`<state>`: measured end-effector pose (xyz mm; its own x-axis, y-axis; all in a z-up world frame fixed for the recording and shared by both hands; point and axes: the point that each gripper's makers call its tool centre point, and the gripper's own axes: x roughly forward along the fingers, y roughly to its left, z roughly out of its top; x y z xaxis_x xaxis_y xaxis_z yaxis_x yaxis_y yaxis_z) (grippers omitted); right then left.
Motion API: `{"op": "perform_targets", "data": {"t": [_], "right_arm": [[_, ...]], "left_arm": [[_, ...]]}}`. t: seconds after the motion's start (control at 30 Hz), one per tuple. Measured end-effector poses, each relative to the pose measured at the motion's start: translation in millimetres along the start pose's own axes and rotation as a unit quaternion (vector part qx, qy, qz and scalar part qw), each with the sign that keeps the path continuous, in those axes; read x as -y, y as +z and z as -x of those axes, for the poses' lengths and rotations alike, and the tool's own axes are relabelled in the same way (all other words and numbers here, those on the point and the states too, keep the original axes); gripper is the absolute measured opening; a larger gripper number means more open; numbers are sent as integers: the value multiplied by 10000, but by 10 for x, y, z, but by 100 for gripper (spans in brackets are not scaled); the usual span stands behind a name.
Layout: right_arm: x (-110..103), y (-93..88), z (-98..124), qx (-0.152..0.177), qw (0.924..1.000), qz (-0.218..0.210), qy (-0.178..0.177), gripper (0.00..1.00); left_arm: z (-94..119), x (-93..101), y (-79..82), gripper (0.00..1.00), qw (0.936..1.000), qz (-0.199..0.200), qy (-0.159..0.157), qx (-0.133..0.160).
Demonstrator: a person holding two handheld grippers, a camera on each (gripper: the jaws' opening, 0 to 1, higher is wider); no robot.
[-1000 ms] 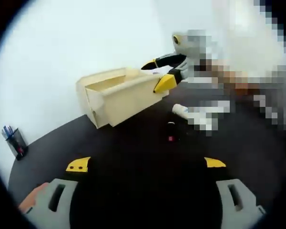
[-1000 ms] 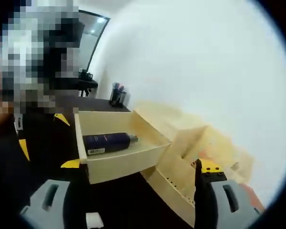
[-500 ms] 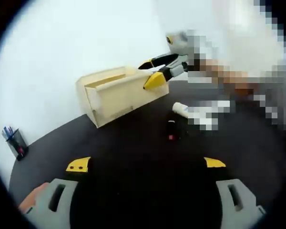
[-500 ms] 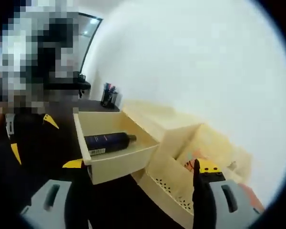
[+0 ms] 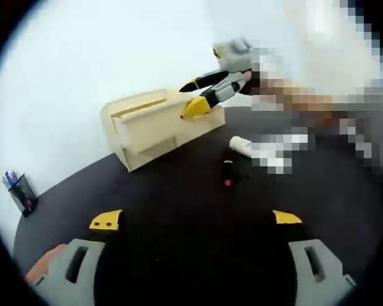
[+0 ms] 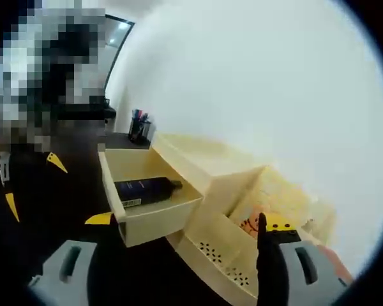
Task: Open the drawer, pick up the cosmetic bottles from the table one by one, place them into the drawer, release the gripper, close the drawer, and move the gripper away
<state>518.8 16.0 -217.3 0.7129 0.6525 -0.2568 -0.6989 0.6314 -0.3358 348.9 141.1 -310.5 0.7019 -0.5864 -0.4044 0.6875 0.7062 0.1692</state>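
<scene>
One dark bottle [image 6: 147, 189] lies lengthwise in the drawer [image 6: 154, 220], just ahead-left of my right gripper [image 6: 179, 226], jaws wide. My left gripper [image 5: 195, 218] is well back, also wide, so I'd push with the right.

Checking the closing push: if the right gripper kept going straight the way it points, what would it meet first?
Most likely the drawer front panel, or the wooden box just beside it; depth is unclear. The right gripper already sits against that box.

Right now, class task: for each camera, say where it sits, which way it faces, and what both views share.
Left gripper view: rides the left claw, looking across the black table toward the drawer box and right claw.
Right gripper view: rides the right claw, close against the open drawer holding a dark bottle.
Shared: the drawer box and pen cup.
</scene>
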Motion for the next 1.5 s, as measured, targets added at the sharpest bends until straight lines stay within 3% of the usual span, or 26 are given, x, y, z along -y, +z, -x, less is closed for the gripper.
{"op": "perform_targets", "data": {"t": [0.63, 1.5], "right_arm": [[234, -3, -196, -30, 9996, -87, -254, 81], [330, -22, -293, -77, 9989, -52, -454, 78]], "left_arm": [[-9, -10, -33, 85, 10000, -47, 52, -65], [-19, -7, -44, 85, 9999, -109, 62, -104]]}}
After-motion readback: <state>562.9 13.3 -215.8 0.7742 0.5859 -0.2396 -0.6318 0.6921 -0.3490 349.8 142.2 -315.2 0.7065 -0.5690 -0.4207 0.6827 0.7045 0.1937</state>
